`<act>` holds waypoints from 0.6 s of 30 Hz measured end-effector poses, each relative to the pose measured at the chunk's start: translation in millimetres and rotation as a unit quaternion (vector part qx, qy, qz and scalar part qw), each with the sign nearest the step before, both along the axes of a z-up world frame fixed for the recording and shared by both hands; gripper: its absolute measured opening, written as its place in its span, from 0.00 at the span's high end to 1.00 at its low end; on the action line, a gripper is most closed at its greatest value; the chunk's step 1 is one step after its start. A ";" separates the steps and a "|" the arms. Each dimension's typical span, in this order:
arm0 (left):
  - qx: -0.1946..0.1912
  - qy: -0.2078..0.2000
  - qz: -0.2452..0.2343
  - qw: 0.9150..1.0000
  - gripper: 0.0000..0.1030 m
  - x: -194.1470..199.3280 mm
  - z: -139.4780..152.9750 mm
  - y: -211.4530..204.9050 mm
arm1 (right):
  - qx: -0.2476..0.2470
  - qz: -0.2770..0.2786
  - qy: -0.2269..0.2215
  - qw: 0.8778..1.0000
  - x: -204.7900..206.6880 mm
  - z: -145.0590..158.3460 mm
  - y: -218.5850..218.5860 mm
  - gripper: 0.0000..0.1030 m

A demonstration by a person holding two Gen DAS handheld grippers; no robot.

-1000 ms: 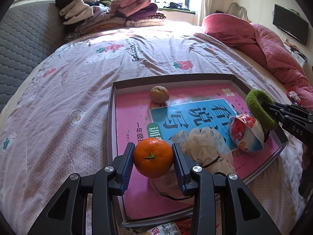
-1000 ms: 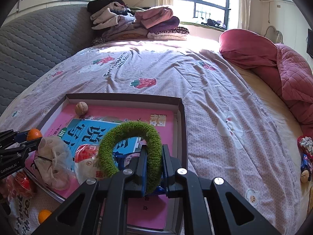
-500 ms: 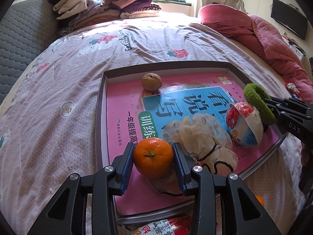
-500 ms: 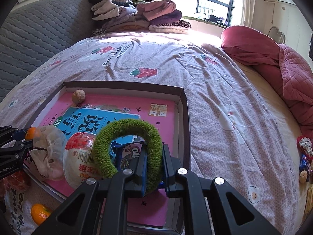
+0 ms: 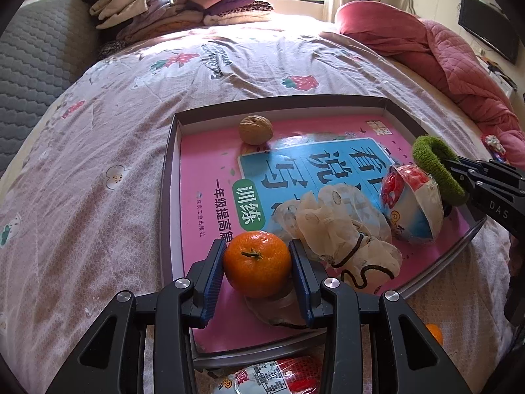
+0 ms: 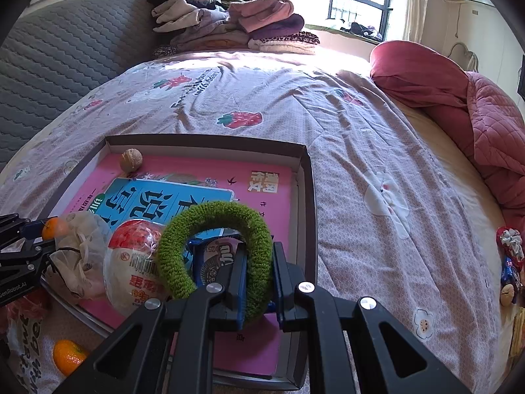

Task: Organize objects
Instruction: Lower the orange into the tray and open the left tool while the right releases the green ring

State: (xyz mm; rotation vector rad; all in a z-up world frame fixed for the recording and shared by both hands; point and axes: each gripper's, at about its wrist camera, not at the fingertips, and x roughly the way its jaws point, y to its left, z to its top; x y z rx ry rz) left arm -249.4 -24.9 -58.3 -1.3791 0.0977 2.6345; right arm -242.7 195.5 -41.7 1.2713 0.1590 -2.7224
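A shallow grey box [image 5: 170,177] [image 6: 305,197] lies on the bed with a pink workbook [image 5: 210,197] in it. My left gripper [image 5: 257,264] is shut on an orange tangerine [image 5: 257,262] over the box's near left part. My right gripper [image 6: 259,282] is shut on a green fuzzy hair ring [image 6: 216,220], held over the box's right side; the ring also shows in the left wrist view [image 5: 430,161]. In the box lie a walnut [image 5: 255,129], a crumpled drawstring bag [image 5: 341,226] and a red-and-white snack pack [image 5: 410,203].
A second tangerine [image 6: 67,356] and a printed bag [image 6: 23,338] lie on the bed outside the box's near edge. Folded clothes [image 6: 229,23] are stacked at the far end. A red quilt [image 6: 459,98] lies at the right. Small items [image 6: 510,262] sit at the bed's right edge.
Both grippers have moved forward and lower over the box, each still holding its object. The tangerine now sits closer to the workbook's surface.
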 end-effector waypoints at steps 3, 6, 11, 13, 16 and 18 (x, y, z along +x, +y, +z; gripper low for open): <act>0.002 0.000 0.003 1.000 0.61 0.1 0.6 -0.4 | -0.003 -0.002 -0.002 1.000 -0.6 0.3 1.0 0.86; 0.010 -0.003 0.005 1.000 0.61 -0.5 1.6 -2.4 | -0.007 -0.001 -0.003 1.000 -0.8 1.0 1.5 0.86; 0.008 0.003 0.008 1.000 0.60 0.5 5.0 -2.4 | -0.013 -0.003 -0.005 1.000 -1.4 1.7 2.5 0.86; 0.007 0.004 0.008 1.000 0.56 1.1 6.3 -2.3 | -0.014 -0.005 -0.005 1.000 -1.5 1.7 2.9 0.86; 0.008 0.007 0.008 1.000 0.50 1.8 7.6 -1.5 | -0.017 -0.006 -0.006 1.000 -1.9 2.2 3.5 0.86; 0.007 0.008 0.008 1.000 0.50 2.6 8.6 -1.3 | -0.018 -0.006 -0.005 1.000 -1.9 2.8 3.6 0.86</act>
